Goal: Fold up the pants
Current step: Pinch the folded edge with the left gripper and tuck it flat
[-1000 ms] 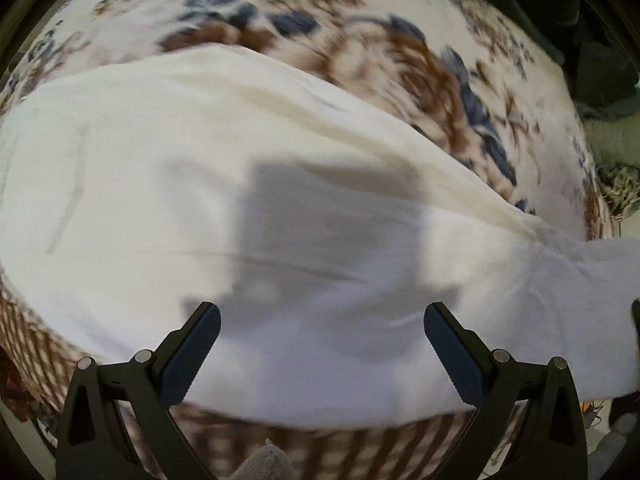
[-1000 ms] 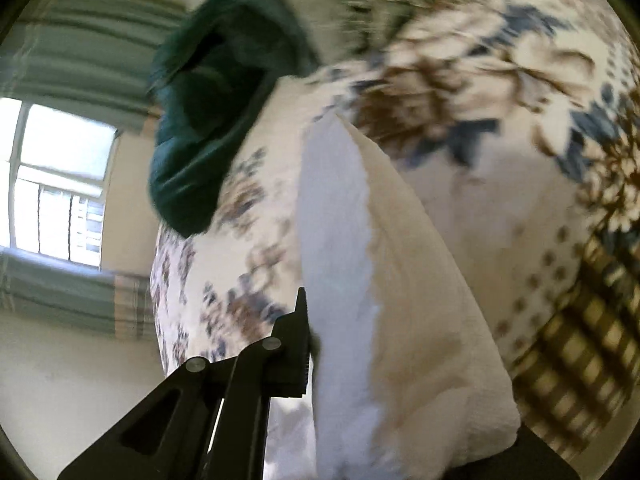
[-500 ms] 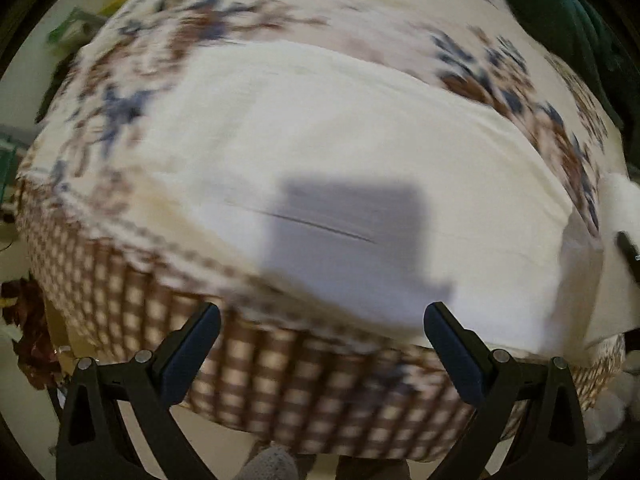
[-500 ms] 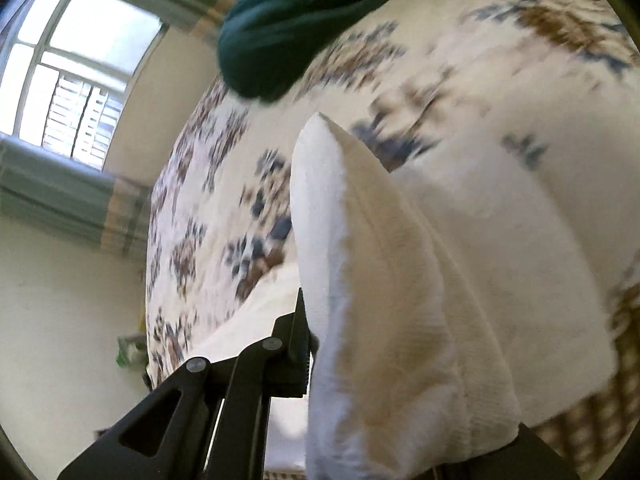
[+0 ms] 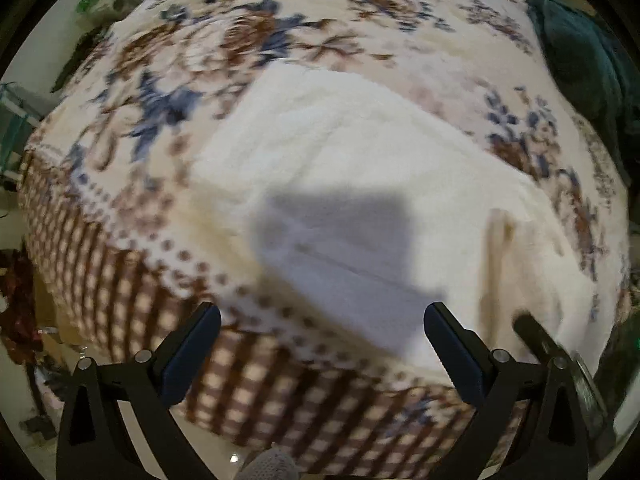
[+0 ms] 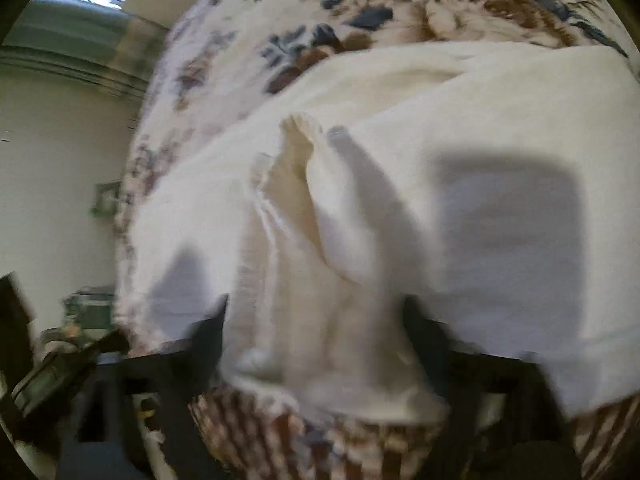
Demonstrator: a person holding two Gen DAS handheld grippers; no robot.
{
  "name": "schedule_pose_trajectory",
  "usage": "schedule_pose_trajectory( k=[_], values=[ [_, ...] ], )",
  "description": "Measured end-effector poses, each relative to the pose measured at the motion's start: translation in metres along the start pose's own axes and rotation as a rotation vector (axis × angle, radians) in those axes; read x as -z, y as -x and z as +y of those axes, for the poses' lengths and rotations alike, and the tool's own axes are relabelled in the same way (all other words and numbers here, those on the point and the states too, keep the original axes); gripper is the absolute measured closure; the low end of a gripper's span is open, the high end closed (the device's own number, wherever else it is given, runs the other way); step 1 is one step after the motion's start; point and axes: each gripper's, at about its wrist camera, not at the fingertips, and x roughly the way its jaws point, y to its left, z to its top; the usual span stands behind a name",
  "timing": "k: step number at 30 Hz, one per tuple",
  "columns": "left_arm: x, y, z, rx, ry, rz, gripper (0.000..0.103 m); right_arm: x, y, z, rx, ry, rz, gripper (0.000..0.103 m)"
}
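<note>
Lying unlabelled: white pants [image 5: 360,184] on bedspread [image 5: 280,40]

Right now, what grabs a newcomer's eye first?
The white pants spread across the floral blanket, near its checked border. In the right wrist view a bunched ridge of cloth runs between the right gripper fingers. The left gripper hangs open, empty, over the bed's edge.

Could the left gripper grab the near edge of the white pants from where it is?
Probably yes: the left gripper is open, and the pants lie flat on the bedspread just ahead, with nothing between.
</note>
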Motion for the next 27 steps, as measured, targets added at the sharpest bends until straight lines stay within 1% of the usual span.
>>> schedule_pose_trajectory(
  k=[1, 3, 4, 5, 6, 7, 9, 10, 11, 13, 14, 15, 17, 19, 21, 23, 25, 26, 27],
  values=[
    [-0.002, -0.002, -0.01, 0.019, -0.012, 0.002, 0.0, 0.002, 0.014, -0.009, 0.02, -0.019, -0.019, 0.011],
    [-0.005, -0.012, -0.036, 0.054, -0.051, 0.019, 0.0, 0.004, 0.041, -0.031, 0.114, -0.066, -0.05, 0.011],
    [-0.006, -0.018, -0.048, 0.068, -0.072, 0.027, 0.0, 0.003, 0.053, -0.045, 0.205, -0.086, -0.052, 0.01],
    [-0.007, -0.025, -0.06, 0.077, -0.093, 0.036, 0.0, 0.003, 0.058, -0.054, 0.268, -0.092, -0.05, 0.009],
    [-0.008, -0.033, -0.073, 0.077, -0.119, 0.048, 0.0, 0.002, 0.062, -0.062, 0.332, -0.094, -0.046, 0.009],
    [-0.008, -0.042, -0.086, 0.073, -0.145, 0.059, 0.0, 0.001, 0.067, -0.077, 0.421, -0.095, -0.039, 0.009],
    [-0.007, -0.06, -0.109, 0.041, -0.201, 0.075, 0.0, -0.003, 0.07, -0.091, 0.5, -0.094, -0.021, 0.009],
    [-0.005, -0.072, -0.12, 0.019, -0.236, 0.084, 0.003, -0.007, 0.069, -0.101, 0.538, -0.093, -0.001, 0.009],
    [-0.003, -0.08, -0.127, 0.002, -0.265, 0.093, 0.007, -0.008, 0.067, -0.105, 0.552, -0.089, 0.012, 0.009],
    [0.001, -0.092, -0.135, -0.047, -0.313, 0.093, 0.042, -0.009, 0.061, -0.113, 0.582, -0.073, 0.037, 0.009],
    [0.003, -0.092, -0.137, -0.039, -0.327, 0.063, 0.055, -0.01, 0.058, -0.114, 0.593, -0.065, 0.042, 0.009],
    [0.004, -0.09, -0.137, -0.009, -0.338, 0.035, 0.088, -0.011, 0.057, -0.115, 0.598, -0.059, 0.047, 0.009],
    [0.005, -0.088, -0.136, -0.006, -0.35, 0.015, 0.088, -0.011, 0.053, -0.115, 0.615, -0.05, 0.05, 0.009],
    [0.005, -0.087, -0.13, 0.009, -0.329, 0.009, 0.089, -0.011, 0.05, -0.115, 0.616, -0.047, 0.049, 0.009],
    [0.003, -0.091, -0.122, 0.039, -0.285, 0.017, 0.089, -0.012, 0.047, -0.114, 0.618, -0.051, 0.05, 0.009],
    [0.003, -0.094, -0.117, 0.053, -0.259, 0.022, 0.089, -0.013, 0.048, -0.114, 0.621, -0.054, 0.05, 0.009],
    [0.001, -0.091, -0.115, 0.061, -0.24, 0.028, 0.086, -0.016, 0.05, -0.111, 0.631, -0.045, 0.053, 0.009],
    [0.0, -0.088, -0.112, 0.079, -0.222, 0.034, 0.086, -0.017, 0.052, -0.104, 0.623, -0.038, 0.052, 0.009],
    [-0.001, -0.085, -0.108, 0.105, -0.201, 0.042, 0.083, -0.018, 0.054, -0.097, 0.617, -0.034, 0.052, 0.009]
  ],
)
